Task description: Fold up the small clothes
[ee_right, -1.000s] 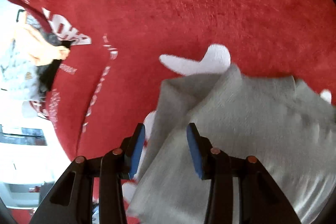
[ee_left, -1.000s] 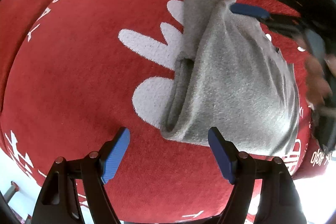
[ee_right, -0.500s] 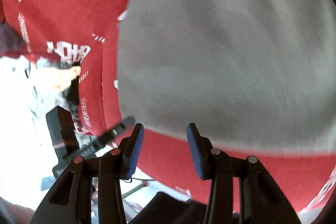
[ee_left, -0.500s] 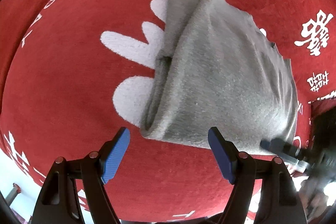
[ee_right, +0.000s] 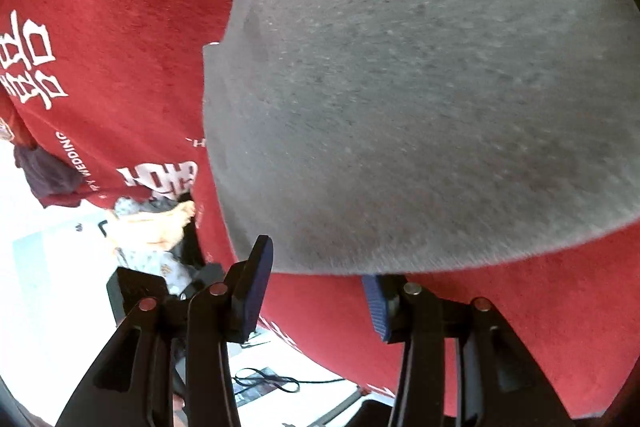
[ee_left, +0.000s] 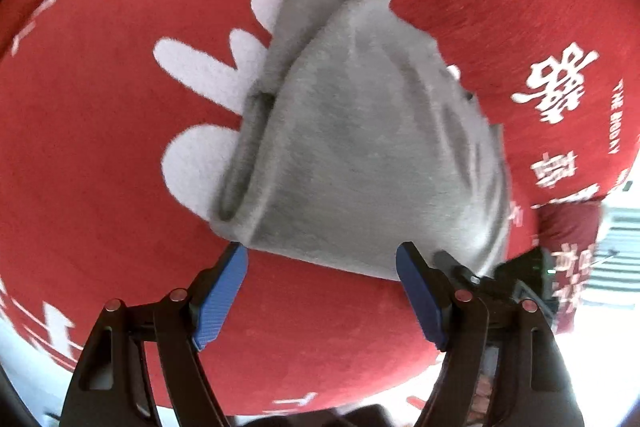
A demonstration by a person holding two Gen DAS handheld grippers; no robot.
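here the folded grey garment [ee_left: 360,155] lies on a red cloth [ee_left: 100,155] with white prints. the left gripper [ee_left: 320,291] has fingers wide apart, just before its near edge. the right gripper [ee_right: 318,287] also stands apart, the grey edge just above it, nothing clamped.

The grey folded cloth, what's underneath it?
The grey folded cloth lies on a red printed tablecloth. A white hand-shaped print sticks out from under its left edge, fingers showing; the rest of that print is covered, so its full shape cannot be seen.
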